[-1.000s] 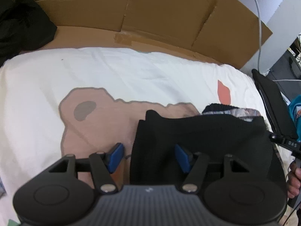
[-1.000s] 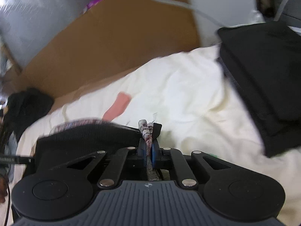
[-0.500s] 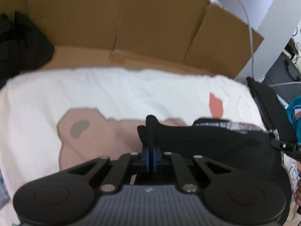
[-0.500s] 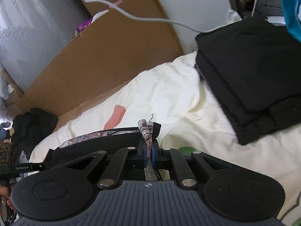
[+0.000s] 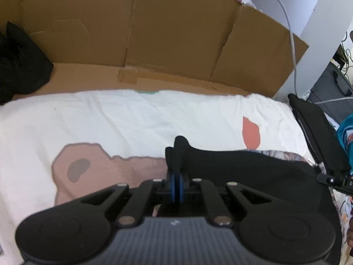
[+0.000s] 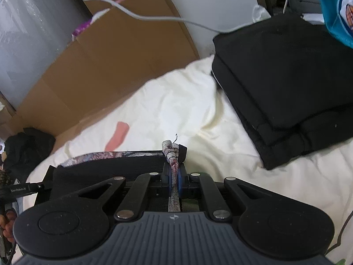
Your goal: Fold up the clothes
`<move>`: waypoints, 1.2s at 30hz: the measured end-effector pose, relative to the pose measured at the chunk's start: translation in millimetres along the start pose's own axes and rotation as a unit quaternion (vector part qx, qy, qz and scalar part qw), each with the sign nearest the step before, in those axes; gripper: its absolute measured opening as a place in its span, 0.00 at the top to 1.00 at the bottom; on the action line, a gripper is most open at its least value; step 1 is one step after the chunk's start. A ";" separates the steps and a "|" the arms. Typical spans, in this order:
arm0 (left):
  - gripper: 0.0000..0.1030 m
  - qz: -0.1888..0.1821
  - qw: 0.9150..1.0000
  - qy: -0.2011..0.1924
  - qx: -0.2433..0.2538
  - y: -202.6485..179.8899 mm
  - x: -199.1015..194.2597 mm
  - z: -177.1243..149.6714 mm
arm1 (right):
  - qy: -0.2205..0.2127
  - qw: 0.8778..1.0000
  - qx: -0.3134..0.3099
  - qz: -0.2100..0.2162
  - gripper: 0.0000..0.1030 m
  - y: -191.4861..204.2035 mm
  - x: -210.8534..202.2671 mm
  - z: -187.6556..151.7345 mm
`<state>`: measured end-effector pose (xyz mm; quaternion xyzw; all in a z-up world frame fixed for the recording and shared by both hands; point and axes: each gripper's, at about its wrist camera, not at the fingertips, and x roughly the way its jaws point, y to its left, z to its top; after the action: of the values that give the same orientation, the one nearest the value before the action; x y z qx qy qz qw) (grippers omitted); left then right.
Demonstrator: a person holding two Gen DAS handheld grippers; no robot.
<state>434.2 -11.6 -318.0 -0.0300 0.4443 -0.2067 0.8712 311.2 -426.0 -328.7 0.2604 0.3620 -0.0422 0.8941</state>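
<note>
While both grippers pinch cloth, the left gripper (image 5: 177, 177) has its blue pads pressed together on a corner of the black garment with a patterned lining (image 5: 253, 167), which lies on the cream bed sheet with a brown bear print (image 5: 132, 119) toward the sheet's right side. That cloth corner sticks up past the pads. The right gripper (image 6: 174, 173) is clamped on the opposite corner (image 6: 173, 149), where rolled, mottled red-and-grey lining shows beside black fabric. In the right wrist view the other tool's arm (image 6: 19, 191) reads "GenRobot.AI". A folded stack of black clothes (image 6: 286, 84) sits at the sheet's far right edge. Brown cardboard panels (image 5: 165, 33) stand along the far edge, a white cable (image 6: 154, 17) hangs before them, and a crumpled black cloth (image 5: 19, 66) lies at the far left corner.
</note>
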 end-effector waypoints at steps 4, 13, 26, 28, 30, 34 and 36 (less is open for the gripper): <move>0.91 0.000 1.000 0.012 -0.013 -0.6 8.5 -3.4 | 0.005 1.000 -0.007 -0.006 0.96 -0.7 3.2 -0.9; 0.53 0.040 0.999 0.011 -0.018 -4.0 -16.8 -6.7 | 0.007 1.000 0.025 0.004 0.72 -7.5 -8.8 -2.0; 0.45 0.011 1.000 0.013 -0.018 -28.6 -70.5 -24.6 | -0.010 1.000 0.018 -0.001 0.55 -1.8 -79.5 -32.3; 0.45 0.009 1.000 0.017 -0.021 -32.4 -75.2 -29.4 | -0.009 1.000 0.011 -0.003 0.55 1.6 -89.5 -40.1; 0.45 0.008 0.999 0.015 -0.027 -35.5 -81.5 -34.3 | -0.008 1.000 0.009 -0.004 0.55 4.8 -98.2 -46.6; 0.45 0.006 0.999 -0.004 -0.041 -41.4 -99.0 -43.2 | -0.010 1.000 0.008 -0.006 0.54 9.9 -116.3 -59.0; 0.45 0.003 0.999 -0.012 -0.045 -46.6 -109.3 -45.3 | -0.012 1.000 0.008 -0.010 0.53 11.7 -124.4 -65.0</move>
<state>326.3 -5.9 -251.0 -0.0707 0.4424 -0.1830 0.8751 182.2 -397.7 -279.5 0.2635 0.3537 -0.0569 0.8957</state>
